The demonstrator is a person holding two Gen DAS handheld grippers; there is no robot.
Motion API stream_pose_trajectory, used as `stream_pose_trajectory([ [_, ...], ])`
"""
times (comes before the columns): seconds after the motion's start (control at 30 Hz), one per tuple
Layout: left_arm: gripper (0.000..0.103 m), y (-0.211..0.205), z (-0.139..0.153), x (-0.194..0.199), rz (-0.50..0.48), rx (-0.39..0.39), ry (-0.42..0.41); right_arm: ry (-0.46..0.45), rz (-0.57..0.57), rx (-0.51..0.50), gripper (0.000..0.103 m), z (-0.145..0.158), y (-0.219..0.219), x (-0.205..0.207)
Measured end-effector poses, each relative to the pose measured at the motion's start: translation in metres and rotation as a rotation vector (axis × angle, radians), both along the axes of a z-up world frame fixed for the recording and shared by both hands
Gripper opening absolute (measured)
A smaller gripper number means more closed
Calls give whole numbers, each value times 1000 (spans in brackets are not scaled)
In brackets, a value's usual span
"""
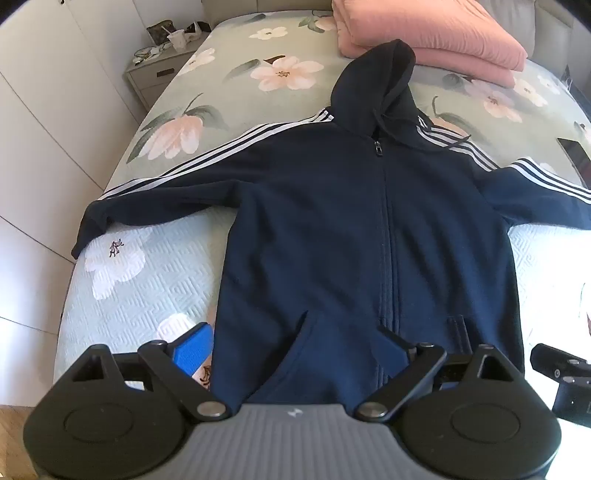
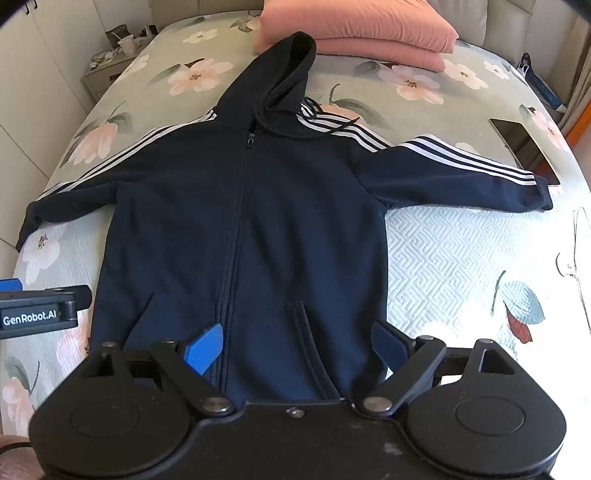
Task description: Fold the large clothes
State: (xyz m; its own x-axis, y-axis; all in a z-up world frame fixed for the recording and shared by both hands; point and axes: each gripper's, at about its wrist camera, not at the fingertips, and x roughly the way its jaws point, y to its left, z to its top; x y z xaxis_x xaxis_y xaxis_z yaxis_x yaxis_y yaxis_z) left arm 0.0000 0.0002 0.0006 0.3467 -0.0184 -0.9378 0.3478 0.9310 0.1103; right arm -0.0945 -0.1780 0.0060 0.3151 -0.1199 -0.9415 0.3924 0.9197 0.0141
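A navy zip hoodie (image 1: pixel 332 229) with white sleeve stripes lies flat, front up, on the floral bed, sleeves spread out to both sides and hood toward the pillows. It also shows in the right wrist view (image 2: pixel 251 221). My left gripper (image 1: pixel 295 350) is open over the hem's left part, blue fingers (image 1: pixel 194 349) wide apart. My right gripper (image 2: pixel 295 347) is open over the hem's right part near the pocket. Neither holds cloth. The left gripper's body (image 2: pixel 40 314) shows at the right wrist view's left edge.
Folded pink blankets (image 1: pixel 432 33) lie at the head of the bed, touching the hood. A dark tablet (image 2: pixel 524 147) lies on the bed by the right sleeve cuff. A nightstand (image 1: pixel 159 70) with clutter stands at the far left. White wardrobe doors (image 1: pixel 44 129) line the left side.
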Motion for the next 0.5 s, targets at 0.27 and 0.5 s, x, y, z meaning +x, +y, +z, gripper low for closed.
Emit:
stream_pose_trajectory([
  [0.27,94,-4,9,-16,-6,3,-59,-7,4,-13,102,-1,4,-2],
  [0.5,94,0,11,-13,1,-7,-39,-22,11,-6,103,5,3,-4],
])
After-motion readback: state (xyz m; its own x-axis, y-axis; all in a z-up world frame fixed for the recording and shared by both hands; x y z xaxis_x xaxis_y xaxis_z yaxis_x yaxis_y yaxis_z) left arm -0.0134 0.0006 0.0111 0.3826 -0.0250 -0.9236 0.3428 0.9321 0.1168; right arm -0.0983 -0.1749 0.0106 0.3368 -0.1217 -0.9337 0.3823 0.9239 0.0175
